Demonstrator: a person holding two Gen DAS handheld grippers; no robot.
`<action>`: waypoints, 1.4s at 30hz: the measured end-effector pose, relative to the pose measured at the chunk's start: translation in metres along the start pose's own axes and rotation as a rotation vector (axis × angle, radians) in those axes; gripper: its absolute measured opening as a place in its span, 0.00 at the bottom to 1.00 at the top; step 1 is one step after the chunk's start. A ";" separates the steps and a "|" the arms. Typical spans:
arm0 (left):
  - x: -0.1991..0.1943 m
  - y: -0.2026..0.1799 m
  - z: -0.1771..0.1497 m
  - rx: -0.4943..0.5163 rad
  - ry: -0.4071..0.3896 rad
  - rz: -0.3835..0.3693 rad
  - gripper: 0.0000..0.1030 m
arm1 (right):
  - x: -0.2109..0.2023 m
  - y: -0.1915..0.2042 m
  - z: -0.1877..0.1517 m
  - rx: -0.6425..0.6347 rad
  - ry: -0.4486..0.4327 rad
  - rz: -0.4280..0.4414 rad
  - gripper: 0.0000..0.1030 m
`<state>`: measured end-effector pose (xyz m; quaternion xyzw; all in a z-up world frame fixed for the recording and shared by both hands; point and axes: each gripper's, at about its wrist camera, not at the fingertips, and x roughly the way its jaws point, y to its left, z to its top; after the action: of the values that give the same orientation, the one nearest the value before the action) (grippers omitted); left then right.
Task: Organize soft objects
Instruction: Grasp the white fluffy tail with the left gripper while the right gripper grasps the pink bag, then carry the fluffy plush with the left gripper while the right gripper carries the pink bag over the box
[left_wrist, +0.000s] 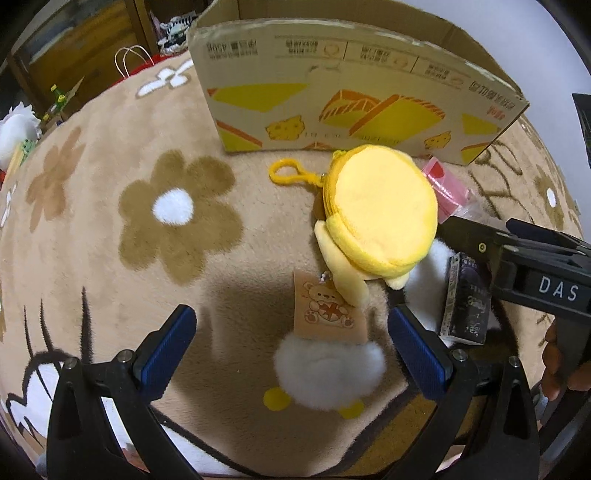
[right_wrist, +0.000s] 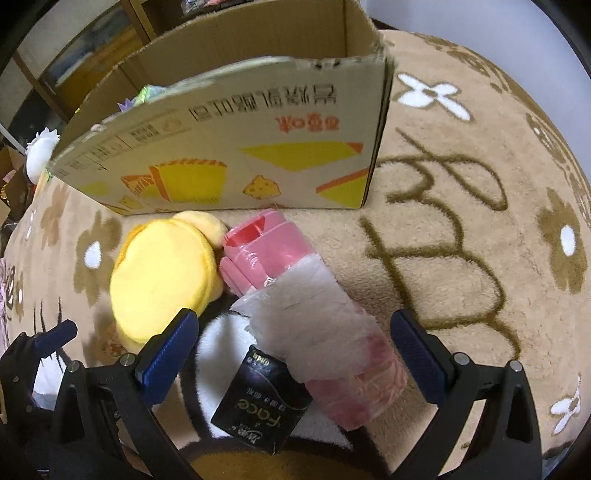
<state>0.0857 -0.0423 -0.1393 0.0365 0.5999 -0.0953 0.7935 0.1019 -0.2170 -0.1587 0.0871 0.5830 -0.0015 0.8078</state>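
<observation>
A yellow plush pouch (left_wrist: 376, 214) with a yellow clip ring (left_wrist: 286, 171) and a paper bear tag (left_wrist: 328, 308) lies on the rug before the cardboard box (left_wrist: 332, 92). My left gripper (left_wrist: 291, 354) is open just short of it, fingers either side of the tag. The same plush pouch (right_wrist: 162, 273) shows in the right wrist view beside a pink wrapped roll (right_wrist: 314, 302) and a black tissue pack (right_wrist: 262, 402). My right gripper (right_wrist: 291, 354) hangs open over the roll and pack, holding nothing. The right gripper (left_wrist: 524, 258) also enters the left wrist view from the right.
The open cardboard box (right_wrist: 229, 147) stands on the far side of the tan flower rug (left_wrist: 110, 221); something coloured peeks over its rim. A bag with white handles (left_wrist: 129, 62), a white plush (left_wrist: 14, 129) and wooden furniture lie beyond the rug's left edge. A hand (left_wrist: 561, 369) grips the right tool.
</observation>
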 end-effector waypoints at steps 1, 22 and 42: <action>0.001 0.001 0.000 0.001 0.006 -0.002 0.99 | 0.002 -0.001 0.000 0.002 0.005 0.001 1.00; 0.015 0.012 -0.005 -0.037 0.075 0.020 0.35 | 0.015 0.001 -0.010 -0.058 0.020 -0.105 0.44; -0.075 0.015 -0.001 0.000 -0.292 0.014 0.31 | -0.075 0.019 -0.006 -0.153 -0.219 0.011 0.28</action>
<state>0.0685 -0.0192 -0.0682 0.0264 0.4778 -0.0938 0.8731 0.0747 -0.2051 -0.0872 0.0277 0.4892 0.0380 0.8709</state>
